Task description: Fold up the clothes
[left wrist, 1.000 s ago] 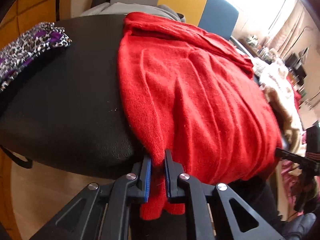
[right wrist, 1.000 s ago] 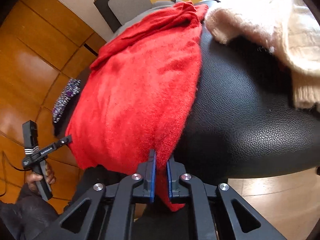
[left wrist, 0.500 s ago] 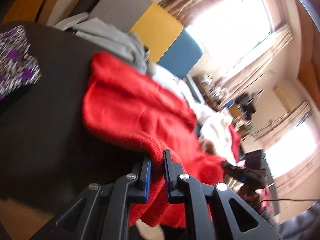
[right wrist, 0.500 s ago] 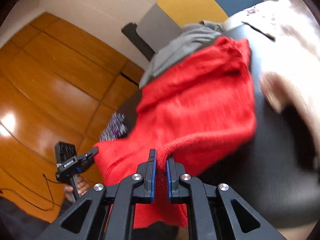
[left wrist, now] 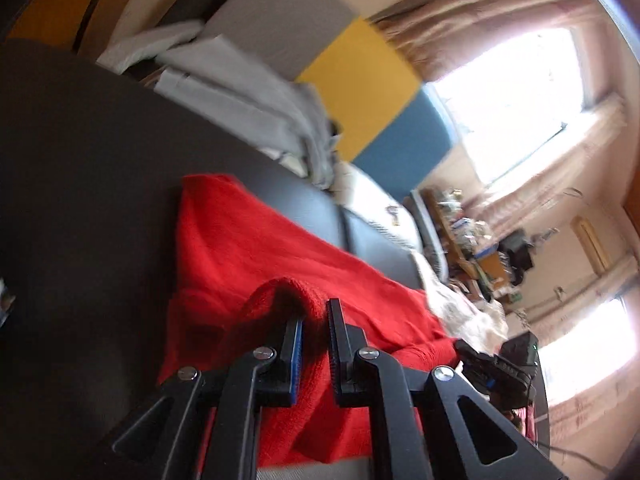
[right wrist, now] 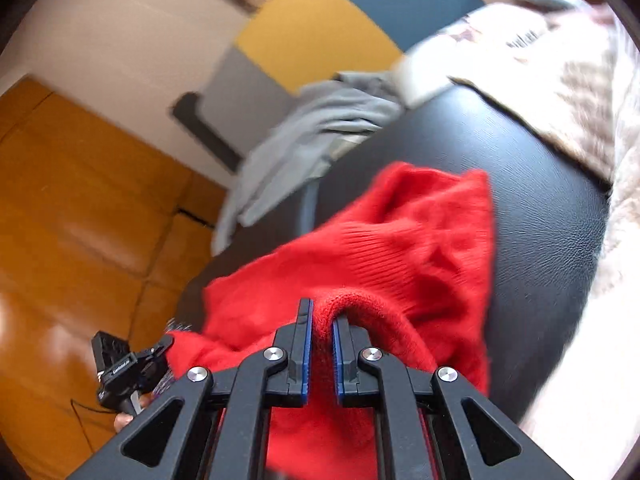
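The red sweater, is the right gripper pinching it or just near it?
Touching. In the right wrist view, the right gripper has its two jaws closed on a fold of the red sweater, the red knit squeezed between the blue pads.

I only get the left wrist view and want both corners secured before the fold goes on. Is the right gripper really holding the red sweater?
Observer: Yes. The right gripper is shut on the red sweater, with a rolled edge pinched between its fingers.
Operator: Is the sweater running into the cream garment on that side?
Observer: No. A strip of bare black leather surface separates the sweater from the cream garment.
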